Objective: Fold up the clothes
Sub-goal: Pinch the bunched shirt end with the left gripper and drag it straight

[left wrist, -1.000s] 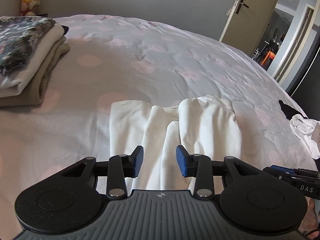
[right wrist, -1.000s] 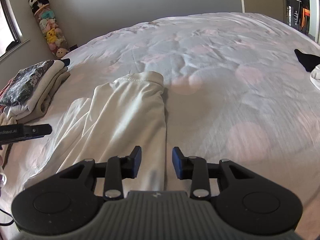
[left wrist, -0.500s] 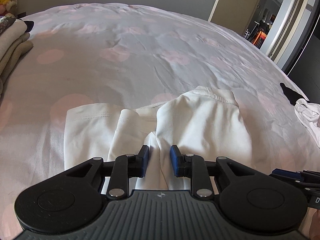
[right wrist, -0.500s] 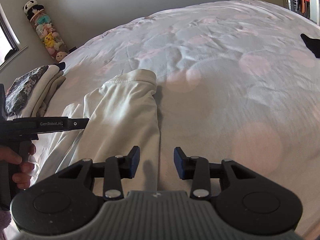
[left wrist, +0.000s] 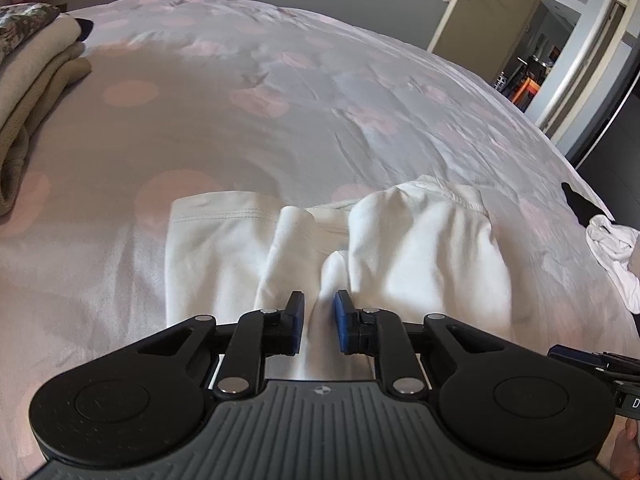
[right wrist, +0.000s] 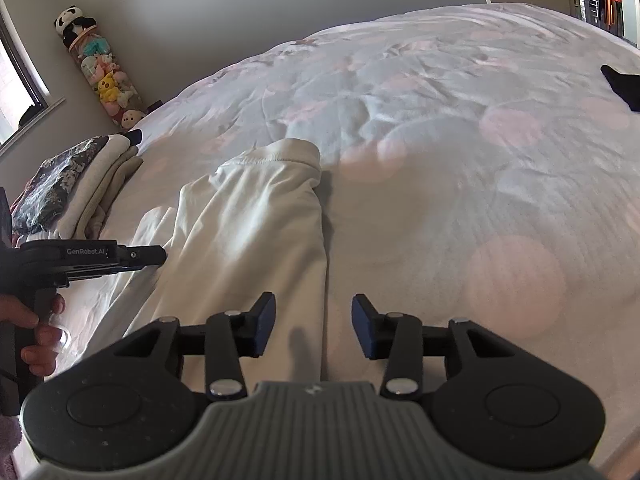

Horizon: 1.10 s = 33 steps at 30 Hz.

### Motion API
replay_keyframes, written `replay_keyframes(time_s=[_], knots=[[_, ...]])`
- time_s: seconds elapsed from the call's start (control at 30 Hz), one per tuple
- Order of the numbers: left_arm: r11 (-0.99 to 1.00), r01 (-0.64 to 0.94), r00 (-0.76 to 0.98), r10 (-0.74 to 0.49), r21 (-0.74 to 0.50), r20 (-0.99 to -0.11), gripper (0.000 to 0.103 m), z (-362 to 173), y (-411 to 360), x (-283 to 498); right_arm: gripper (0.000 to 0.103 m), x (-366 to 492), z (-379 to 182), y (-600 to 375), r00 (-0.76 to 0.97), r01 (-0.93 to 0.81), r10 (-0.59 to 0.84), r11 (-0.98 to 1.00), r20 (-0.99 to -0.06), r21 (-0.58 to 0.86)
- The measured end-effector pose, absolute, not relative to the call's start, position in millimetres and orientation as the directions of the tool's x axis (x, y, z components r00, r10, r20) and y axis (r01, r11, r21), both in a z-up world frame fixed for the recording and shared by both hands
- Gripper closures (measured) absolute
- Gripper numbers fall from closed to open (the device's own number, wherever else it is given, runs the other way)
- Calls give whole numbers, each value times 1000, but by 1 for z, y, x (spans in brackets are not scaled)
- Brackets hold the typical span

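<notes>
A cream white garment (left wrist: 248,256) lies rumpled lengthwise on the bed (left wrist: 240,92), its hem at the far end. My left gripper (left wrist: 319,322) is shut on a raised fold of this garment at its near end. In the right wrist view the same garment (right wrist: 256,232) runs away from me. My right gripper (right wrist: 314,326) is open and empty, low over the garment's right edge, with the edge between its fingers. The left gripper also shows in the right wrist view (right wrist: 156,254), held by a hand at the garment's left side.
A stack of folded clothes (left wrist: 28,76) sits at the bed's left, also in the right wrist view (right wrist: 76,184). A black item (left wrist: 576,204) and a crumpled white garment (left wrist: 612,252) lie at the right. An open door (left wrist: 492,12) is beyond the bed. A column of plush toys (right wrist: 100,68) stands in the corner.
My left gripper has closed from open onto a fold of the white garment. My right gripper stayed open and shifted slightly toward the garment's right edge.
</notes>
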<state>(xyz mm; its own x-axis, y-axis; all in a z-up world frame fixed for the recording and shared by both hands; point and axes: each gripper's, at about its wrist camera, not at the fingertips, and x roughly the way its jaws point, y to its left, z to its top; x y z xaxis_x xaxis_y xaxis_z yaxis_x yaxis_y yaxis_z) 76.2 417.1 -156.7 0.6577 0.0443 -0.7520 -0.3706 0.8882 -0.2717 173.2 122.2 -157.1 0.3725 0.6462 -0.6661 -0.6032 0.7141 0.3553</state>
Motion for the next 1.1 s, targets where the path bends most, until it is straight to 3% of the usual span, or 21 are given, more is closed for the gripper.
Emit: replay_keyframes(time_s=[0.17,0.23,0.4,0.53,0.63,0.77,0.9,0.93,1.03,1.1], knots=[[900,-368,659,74,-235,-749,89,-163,411,90,56,173,-158,121,371,-599,645,716,-668,359],[895,-373,674,79,-246,-735,101,-161,412,90,56,173,-157,120,375,-601,644,717,-667,354],[895,-369,766,140,-252,-628,102,-134,412,68,56,173,-161,116,372,-587,638,724,-674,362],[890,-388,716,129,-238,-686,102,-150,426,79,56,171,-164,119,354,-592,646,715,-676,372],[888,-416,705,180,-194,-686,96,-156,427,81,55,168,-161,120,359,-608,652,707,-668,362],[906,-408,714,237,-116,-658,75,-151,418,80,55,170,-161,118,366,-601,654,709,-663,368],[911,-399,672,213,-104,-709,74,-160,423,90,55,172,-164,120,360,-600,652,710,-667,370],[910,-401,663,206,-109,-720,76,-163,425,92,55,172,-165,121,360,-602,651,709,-668,367],[912,-392,678,196,-123,-709,99,-160,425,91,55,172,-167,121,365,-608,646,710,-670,354],[915,-384,697,198,-125,-689,100,-153,422,86,55,172,-168,121,369,-608,643,713,-671,349]])
